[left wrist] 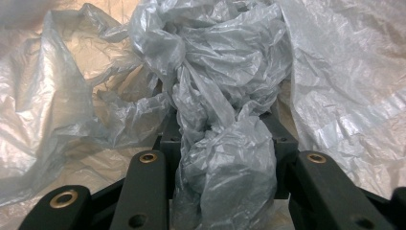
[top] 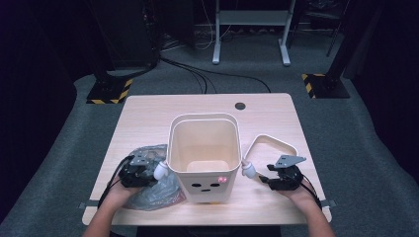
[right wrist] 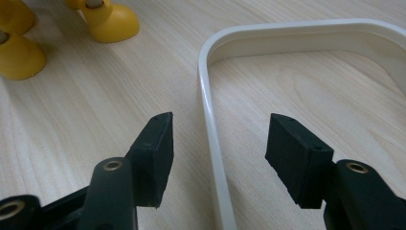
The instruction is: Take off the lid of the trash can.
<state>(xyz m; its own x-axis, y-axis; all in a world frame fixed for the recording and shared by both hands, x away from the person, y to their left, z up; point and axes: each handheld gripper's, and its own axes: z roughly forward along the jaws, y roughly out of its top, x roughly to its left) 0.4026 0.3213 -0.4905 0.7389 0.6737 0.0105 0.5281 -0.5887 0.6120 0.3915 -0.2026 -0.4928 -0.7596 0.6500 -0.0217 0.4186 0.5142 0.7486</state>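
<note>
On the table (top: 148, 111) we see the cream bin (top: 204, 157) standing mid-table, our left gripper (left wrist: 221, 143) clamped on the crumpled grey plastic bag (left wrist: 225, 96) beside it, and our right gripper (right wrist: 218, 143) spread open astride the white ring's (right wrist: 213, 143) rim.

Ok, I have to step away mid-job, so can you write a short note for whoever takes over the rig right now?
Left hand-held gripper: shut on a bunch of the crumpled translucent grey plastic bag, left of the bin.
Right hand-held gripper: open, jaws on either side of the white plastic rim ring lying flat on the wooden table, not pressing on it.
Cream square plastic bin with a face: upright mid-table, no liner in it.
Done: bag gripped.
Left: probably line the bin, then fit the ring.
</note>
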